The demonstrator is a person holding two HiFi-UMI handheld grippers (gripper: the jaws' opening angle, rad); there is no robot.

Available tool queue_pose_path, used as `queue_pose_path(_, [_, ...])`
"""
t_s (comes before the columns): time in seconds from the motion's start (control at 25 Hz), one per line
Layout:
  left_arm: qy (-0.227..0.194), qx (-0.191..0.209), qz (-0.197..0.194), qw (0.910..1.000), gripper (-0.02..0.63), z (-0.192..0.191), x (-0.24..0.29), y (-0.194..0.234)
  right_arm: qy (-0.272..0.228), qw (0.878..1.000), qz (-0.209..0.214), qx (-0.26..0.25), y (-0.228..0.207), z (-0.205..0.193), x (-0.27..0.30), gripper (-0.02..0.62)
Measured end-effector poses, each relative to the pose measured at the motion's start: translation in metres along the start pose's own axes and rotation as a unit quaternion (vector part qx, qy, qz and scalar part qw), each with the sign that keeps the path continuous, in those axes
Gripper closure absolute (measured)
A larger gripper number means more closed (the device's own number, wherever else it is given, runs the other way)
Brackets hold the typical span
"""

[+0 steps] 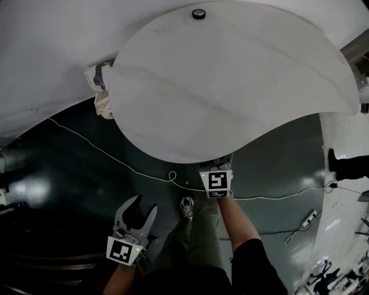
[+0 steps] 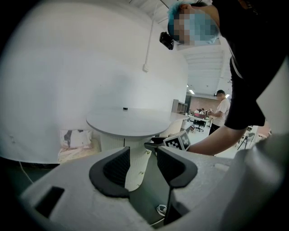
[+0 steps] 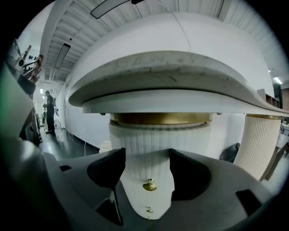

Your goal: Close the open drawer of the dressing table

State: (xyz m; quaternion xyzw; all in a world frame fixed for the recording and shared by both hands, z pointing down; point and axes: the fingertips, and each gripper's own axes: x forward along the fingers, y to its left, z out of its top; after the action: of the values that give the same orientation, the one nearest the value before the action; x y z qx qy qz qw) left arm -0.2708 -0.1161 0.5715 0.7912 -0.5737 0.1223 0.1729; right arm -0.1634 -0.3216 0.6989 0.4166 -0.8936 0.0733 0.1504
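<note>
The dressing table's white top [image 1: 230, 80] stands on a ribbed white pedestal [image 3: 153, 144] under a gold band. The ribbed front carries a gold knob [image 3: 149, 185] with a second knob [image 3: 148, 210] below it. My right gripper [image 3: 146, 167] is open, its jaws on either side of the ribbed front just above the upper knob; I cannot tell whether they touch it. In the head view only its marker cube [image 1: 216, 181] shows under the table's near edge. My left gripper [image 1: 141, 204] hangs open and empty, low at the left, away from the table.
A small black round thing [image 1: 198, 14] lies at the far side of the top. A white cable [image 1: 115, 158] crosses the dark floor, with a power strip [image 1: 308, 219] at the right. A cloth bundle [image 1: 102, 98] lies against the curved white wall. A second ribbed leg [image 3: 259, 144] stands to the right.
</note>
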Motion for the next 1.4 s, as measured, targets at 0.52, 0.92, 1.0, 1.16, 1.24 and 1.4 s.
queue_pose_path(0.52, [-0.027, 0.01, -0.007, 0.9996, 0.423, 0.013, -0.021, -0.011, 0.041, 0.999, -0.005, 0.022, 0.002, -0.007, -0.033, 0.299])
queue_pose_path(0.92, [-0.037, 0.013, -0.04, 0.9984, 0.423, 0.018, -0.027, -0.039, 0.028, 0.998, -0.028, 0.05, 0.005, 0.017, -0.117, 0.299])
queue_pose_path(1.0, [-0.046, 0.018, -0.051, 0.9975, 0.423, 0.026, -0.029, -0.049, 0.021, 0.998, -0.033, 0.054, 0.006, 0.029, -0.138, 0.299])
queue_pose_path(1.16, [-0.053, 0.027, -0.064, 0.9962, 0.423, 0.035, -0.037, -0.057, -0.002, 0.997, -0.032, 0.064, 0.016, 0.053, -0.174, 0.299])
queue_pose_path(1.24, [-0.061, 0.03, -0.067, 0.9954, 0.423, 0.041, -0.043, -0.06, -0.01, 0.997, -0.032, 0.069, 0.021, 0.065, -0.193, 0.299])
queue_pose_path(1.4, [-0.068, 0.033, -0.067, 0.9949, 0.423, 0.05, -0.055, -0.063, -0.024, 0.996, -0.035, 0.075, 0.028, 0.085, -0.228, 0.3])
